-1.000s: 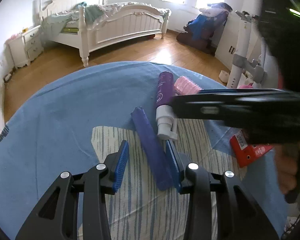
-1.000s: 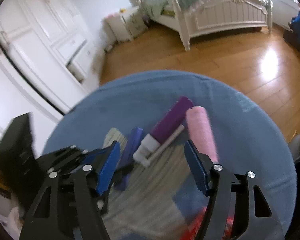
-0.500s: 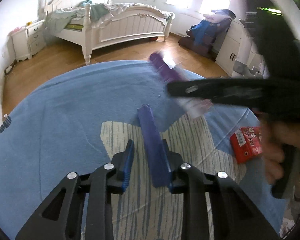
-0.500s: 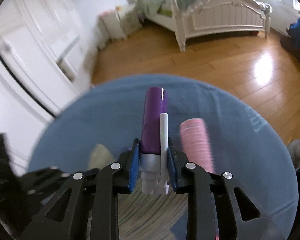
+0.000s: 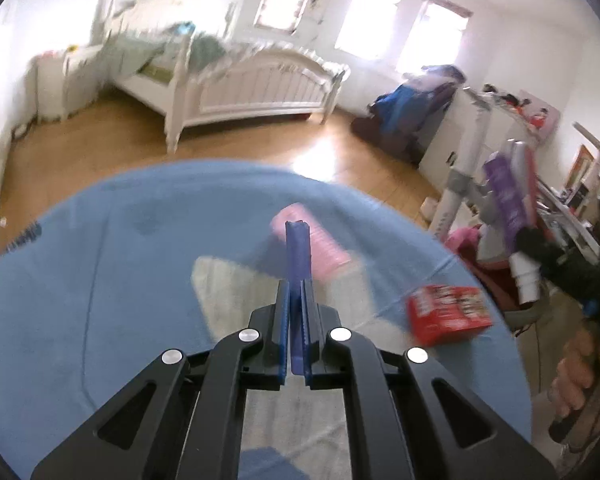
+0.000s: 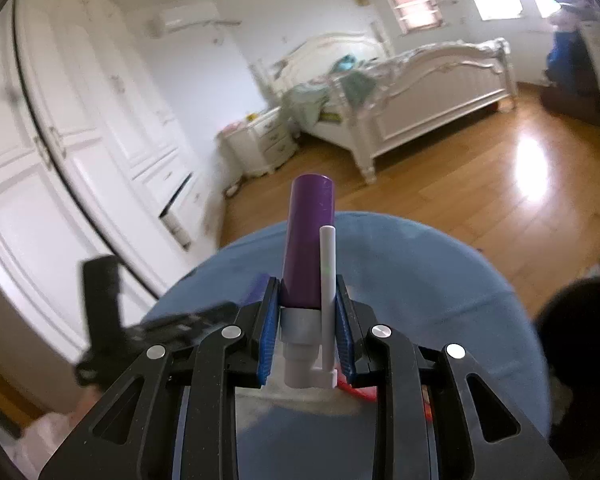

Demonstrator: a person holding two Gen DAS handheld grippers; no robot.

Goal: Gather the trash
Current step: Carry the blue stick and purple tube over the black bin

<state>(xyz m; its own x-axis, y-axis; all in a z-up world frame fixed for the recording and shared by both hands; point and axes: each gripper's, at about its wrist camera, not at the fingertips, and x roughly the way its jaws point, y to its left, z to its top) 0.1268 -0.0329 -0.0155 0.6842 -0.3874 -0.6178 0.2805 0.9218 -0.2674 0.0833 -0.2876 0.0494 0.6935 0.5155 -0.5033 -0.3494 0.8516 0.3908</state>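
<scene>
Step in hand: two pieces of trash are held clear of the surface [image 5: 100,280]; carrying to a bin is judged to be the step, though no bin is seen in either view
Left gripper [image 5: 295,300]: fingers pressed together on a flat purple strip [image 5: 298,252], which is pinched edge-on and juts forward past the tips
Right gripper [image 6: 306,312]: fingers clamped on the grey neck of a purple spray bottle [image 6: 308,240], its white nozzle tube [image 6: 326,264] lying along the body, base pointing away
Next move: a receptacle is to be found and both items carried there; the grips are to be kept firm, since the thin strip is judged liable to slip
Left on the surface: a red carton [image 5: 448,314] near the right edge and a pink roller [image 5: 312,240] just beyond the strip, both apart from the fingers; a pale striped cloth [image 5: 228,292] lies beneath
In the way: nothing is seen between the grippers and open floor; clutter stands off the right edge of the surface
Beyond: wooden floor [image 6: 480,200], a white bed [image 6: 420,92] and a wardrobe [image 6: 60,140] at the far walls
</scene>
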